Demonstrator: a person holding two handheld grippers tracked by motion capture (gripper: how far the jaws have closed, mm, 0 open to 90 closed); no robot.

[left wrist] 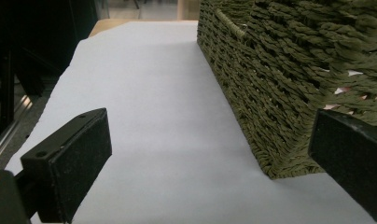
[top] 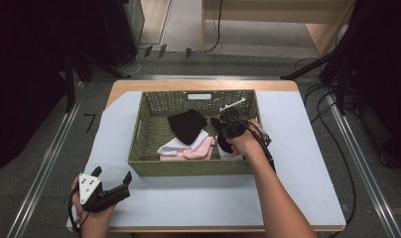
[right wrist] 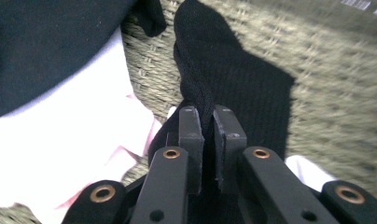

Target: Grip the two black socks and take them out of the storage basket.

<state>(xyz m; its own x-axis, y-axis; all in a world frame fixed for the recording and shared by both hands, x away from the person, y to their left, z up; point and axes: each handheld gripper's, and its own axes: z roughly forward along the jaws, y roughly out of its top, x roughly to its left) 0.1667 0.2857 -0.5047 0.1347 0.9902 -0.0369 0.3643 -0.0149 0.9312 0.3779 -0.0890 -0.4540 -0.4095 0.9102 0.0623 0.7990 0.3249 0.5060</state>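
Left claw [top: 111, 179] hangs wide apart and empty over the white-covered counter [top: 188, 203], just off the near left corner of the woven basket [top: 144, 124]. In the basket: a black cloth [top: 187, 125] and pink and white socks [top: 188, 148] at centre. Right claw [right wrist: 207, 140], at the basket's right side, is pinched tight on a fold of the black sock [right wrist: 242, 84], which lies on the basket floor. Step looks like the grasp. Next move probably needs a straight lift clear of the rim.
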